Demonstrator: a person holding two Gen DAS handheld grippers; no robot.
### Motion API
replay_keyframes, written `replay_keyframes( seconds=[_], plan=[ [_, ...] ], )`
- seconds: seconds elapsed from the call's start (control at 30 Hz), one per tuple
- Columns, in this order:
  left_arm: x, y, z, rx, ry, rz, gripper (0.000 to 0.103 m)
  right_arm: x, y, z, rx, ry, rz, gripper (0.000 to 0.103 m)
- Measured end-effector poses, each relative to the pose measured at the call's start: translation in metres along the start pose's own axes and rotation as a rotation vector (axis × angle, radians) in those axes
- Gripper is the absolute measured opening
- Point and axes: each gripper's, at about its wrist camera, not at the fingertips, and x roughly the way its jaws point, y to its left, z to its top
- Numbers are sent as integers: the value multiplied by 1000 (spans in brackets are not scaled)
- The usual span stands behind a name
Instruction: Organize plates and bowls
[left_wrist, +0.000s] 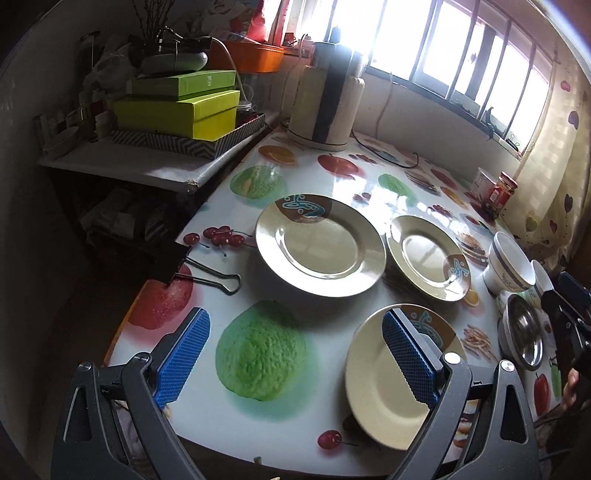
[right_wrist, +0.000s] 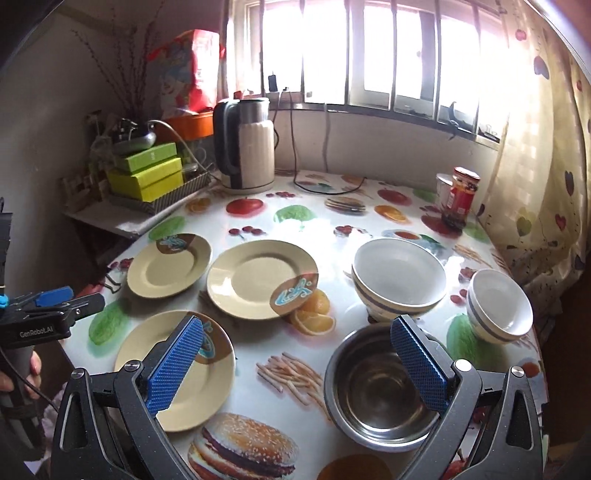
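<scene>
Three cream plates with brown-and-blue corner patterns lie flat and apart on the fruit-printed tabletop: the near plate by the front edge, the middle plate beyond it, and the far plate toward the left. To their right stand the bowls: a steel bowl closest to the front, a large white bowl with a grey band just behind it, and a small white bowl off to the right, which looks like two nested. The right tool hangs low over the front of the tabletop, level and pointing toward the window, its blue pads spread wide and holding nothing; in its view one pad lies over the near plate and the other over the steel bowl. The left tool sits likewise at the front edge, released and empty, with one pad over the near plate. A hand grips its handle at the left margin. Farther back stand a kettle, a red jar and green boxes on a side shelf.
</scene>
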Motion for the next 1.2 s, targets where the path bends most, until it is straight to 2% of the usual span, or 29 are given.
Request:
replay_keyframes(
  seconds=[0.1,0.2,0.33,0.5,0.6,0.63,0.73,0.8,0.83,0.93,1.0,1.13,1.2],
  plan=[
    [8,17,9,-12,32,1,95,12,13,20,-68,-2,66,103],
    [14,31,15,-43,47,4,90,32,15,41,-33,50,176,103],
    [28,43,22,-99,80,-7,87,51,22,65,-43,51,233,103],
    [47,50,29,-154,115,-54,82,94,41,83,-59,150,275,103],
    [60,51,30,-177,146,-70,72,121,54,87,-73,193,294,99],
    [65,52,31,-188,159,-74,72,130,57,87,-80,212,295,99],
    [77,52,31,-220,183,-95,69,156,68,88,-100,261,297,89],
    [83,53,31,-237,192,-100,68,170,71,88,-92,285,307,89],
    [87,53,31,-243,198,-99,64,177,74,88,-90,297,315,88],
    [95,54,33,-265,208,-105,53,195,78,87,-85,325,339,74],
    [96,53,35,-269,199,-111,53,206,81,87,-81,346,345,73],
    [99,54,38,-285,192,-118,50,221,89,87,-91,371,384,59],
    [101,55,39,-292,192,-129,50,226,92,87,-96,378,395,57]
  ],
)
